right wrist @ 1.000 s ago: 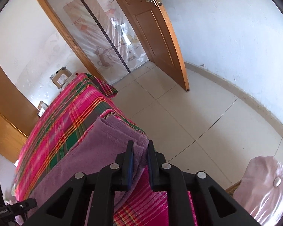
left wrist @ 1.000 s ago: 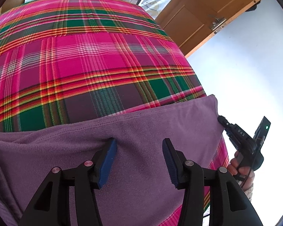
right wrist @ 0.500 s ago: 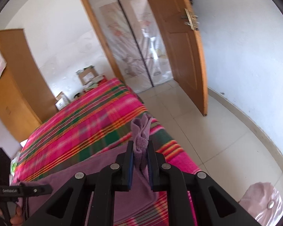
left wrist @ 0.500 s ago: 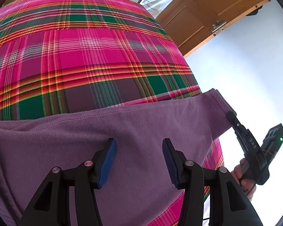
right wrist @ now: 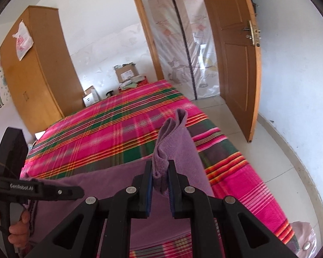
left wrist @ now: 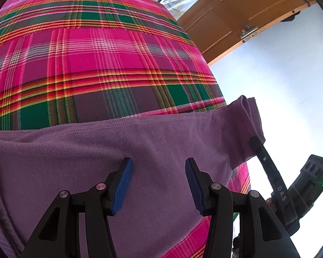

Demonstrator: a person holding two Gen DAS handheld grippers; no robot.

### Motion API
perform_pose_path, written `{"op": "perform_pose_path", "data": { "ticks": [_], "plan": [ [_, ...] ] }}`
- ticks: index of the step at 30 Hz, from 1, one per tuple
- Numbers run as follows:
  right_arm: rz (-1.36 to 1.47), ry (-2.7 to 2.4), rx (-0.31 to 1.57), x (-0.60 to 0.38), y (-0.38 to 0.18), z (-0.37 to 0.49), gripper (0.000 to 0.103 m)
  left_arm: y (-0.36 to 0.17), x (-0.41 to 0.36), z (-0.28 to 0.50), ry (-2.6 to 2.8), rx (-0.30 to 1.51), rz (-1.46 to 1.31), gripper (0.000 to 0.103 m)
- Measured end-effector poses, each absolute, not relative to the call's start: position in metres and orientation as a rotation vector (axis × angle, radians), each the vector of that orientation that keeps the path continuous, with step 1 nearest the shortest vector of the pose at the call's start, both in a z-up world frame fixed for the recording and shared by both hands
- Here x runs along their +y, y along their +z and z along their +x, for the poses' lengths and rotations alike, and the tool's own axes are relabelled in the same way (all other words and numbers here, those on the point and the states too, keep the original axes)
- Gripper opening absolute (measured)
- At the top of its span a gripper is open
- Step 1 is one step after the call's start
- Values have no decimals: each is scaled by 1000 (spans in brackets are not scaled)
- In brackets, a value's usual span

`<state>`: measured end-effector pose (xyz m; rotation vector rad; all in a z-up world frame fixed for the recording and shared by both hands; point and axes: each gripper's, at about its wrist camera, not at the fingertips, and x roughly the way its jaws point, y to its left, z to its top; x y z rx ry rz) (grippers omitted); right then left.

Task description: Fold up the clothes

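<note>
Purple fleece garment (left wrist: 101,150) spread across the near end of the bed, soft nap, a stitched hem running straight along its far edge. Its right-hand corner is lifted off the bed and bunched into a doubled fold, and the right gripper (right wrist: 159,178) has that fold pinched tight between its blue pads (right wrist: 149,185), the cloth standing up in a peak above the jaws. From the left wrist view that same gripper shows at the right, its tip tucked under the raised corner. The left gripper (left wrist: 159,182) hovers over the middle of the garment with its jaws spread wide and nothing between them.

Under it all, a pink, green and red plaid bedspread (right wrist: 101,133), bare and flat beyond the hem, plenty of clear surface toward the far end. Past the foot of the bed sit cardboard boxes (right wrist: 127,73), with papers heaped on and beside them. The bed's right edge drops to a pale tiled floor (right wrist: 275,159), open all the way to the wooden door (right wrist: 232,60). A wooden wardrobe (right wrist: 38,68) stands at the left.
</note>
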<state>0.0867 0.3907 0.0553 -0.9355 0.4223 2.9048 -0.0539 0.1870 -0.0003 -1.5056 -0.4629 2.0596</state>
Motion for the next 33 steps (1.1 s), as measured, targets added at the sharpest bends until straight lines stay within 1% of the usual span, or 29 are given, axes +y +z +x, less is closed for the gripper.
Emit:
{"op": "perform_pose_path", "data": {
  "ticks": [5,17,20,25,27,29,33],
  "plan": [
    [-974,2943,377,376,50,90,13,0,185,-55,2055,-479,-1505,52],
    [-1129,2968,306,352,21,93,13,-7,196,-59,1901,-652,-1490,52],
    [-1138,2970,311,349,17,95,13,-10,202,-65,1855,-711,-1498,52],
    [-1134,2978,232,340,18,98,13,-15,215,-77,1766,-812,-1518,52],
    [-1127,2987,207,337,20,101,13,-13,220,-80,1765,-818,-1504,55],
    [-1110,2997,189,334,21,106,13,-12,227,-82,1755,-805,-1505,55],
    [-1100,3020,156,327,25,111,13,-18,235,-84,1702,-838,-1531,55]
  ]
}}
